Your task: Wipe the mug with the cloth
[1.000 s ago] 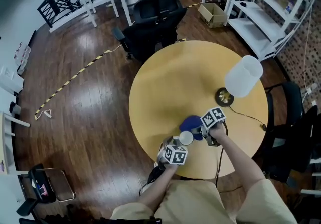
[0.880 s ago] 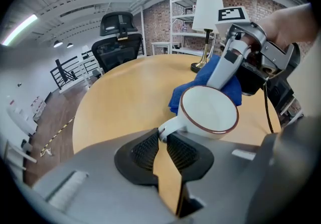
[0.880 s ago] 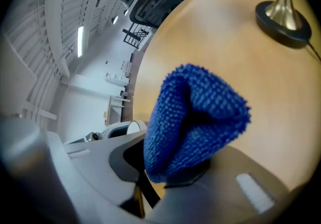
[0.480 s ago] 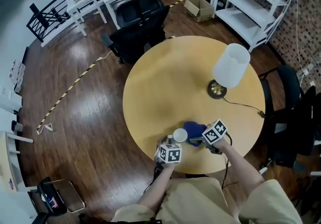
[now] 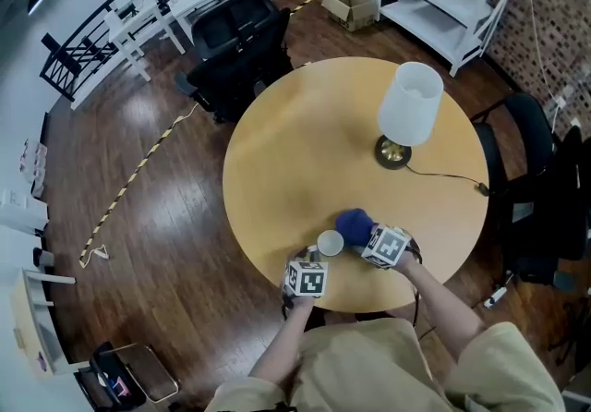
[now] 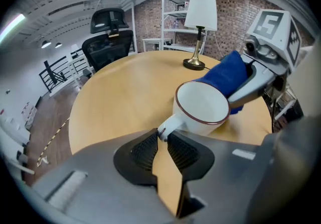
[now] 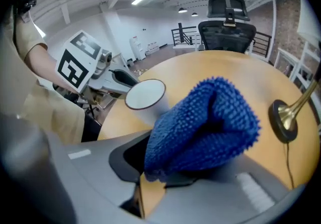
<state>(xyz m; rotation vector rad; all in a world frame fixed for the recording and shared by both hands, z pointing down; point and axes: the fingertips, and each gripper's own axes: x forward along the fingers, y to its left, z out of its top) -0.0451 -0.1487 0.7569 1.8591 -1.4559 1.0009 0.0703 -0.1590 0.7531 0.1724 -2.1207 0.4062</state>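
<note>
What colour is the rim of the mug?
Dark reddish-brown, a thin line on a white mug; clearest in the left gripper view.

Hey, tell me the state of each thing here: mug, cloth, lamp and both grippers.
mug: upright, empty, held by its handle.
cloth: bunched up, clamped, beside the mug.
lamp: upright on the table.
left gripper: jaws shut on the mug's handle.
right gripper: jaws shut on the cloth.

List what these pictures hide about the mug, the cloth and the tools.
Pads of the right tool: right gripper view, the blue microfibre cloth covers them.
Where cloth meets the white enamel mug: left gripper view, mug's body hides it.
Mug handle: head view, under the left tool.
</note>
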